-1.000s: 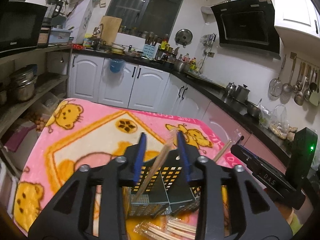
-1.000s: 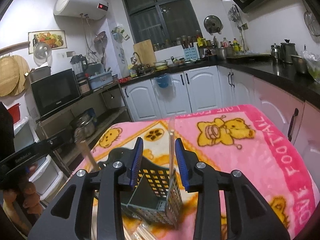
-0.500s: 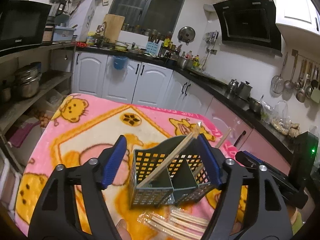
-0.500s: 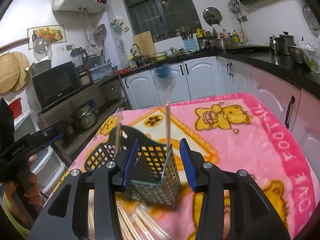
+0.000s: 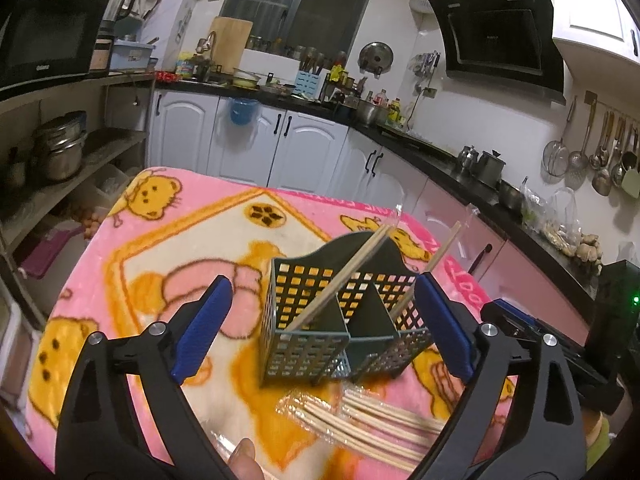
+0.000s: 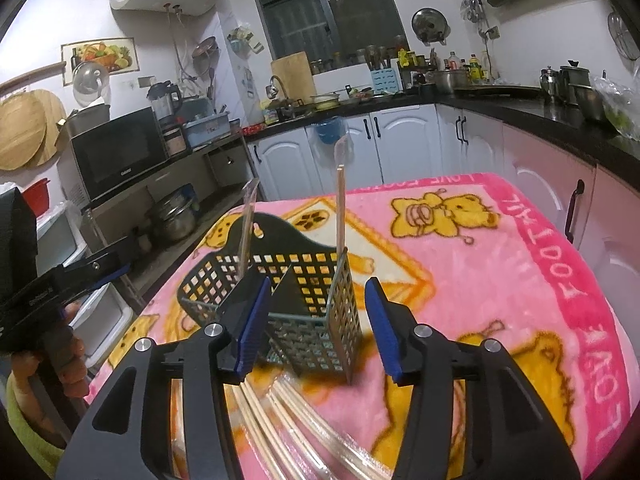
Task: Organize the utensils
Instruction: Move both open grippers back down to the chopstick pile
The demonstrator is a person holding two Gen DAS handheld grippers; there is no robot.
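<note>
Left gripper [image 5: 322, 324] & right gripper [image 6: 312, 326]: jaws just been opening, gripping nothing.

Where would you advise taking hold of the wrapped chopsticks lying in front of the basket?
Probably at the middle of one pair in the wrapped chopsticks, from above with the pads across its narrow width: they lie flat on the blanket, side by side, so an end-on approach has nothing to pinch.

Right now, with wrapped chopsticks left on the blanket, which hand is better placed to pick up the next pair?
Probably the left. The left gripper stands wide open, nothing between its pads, with the wrapped chopsticks just below. The right gripper is only partly open.
</note>
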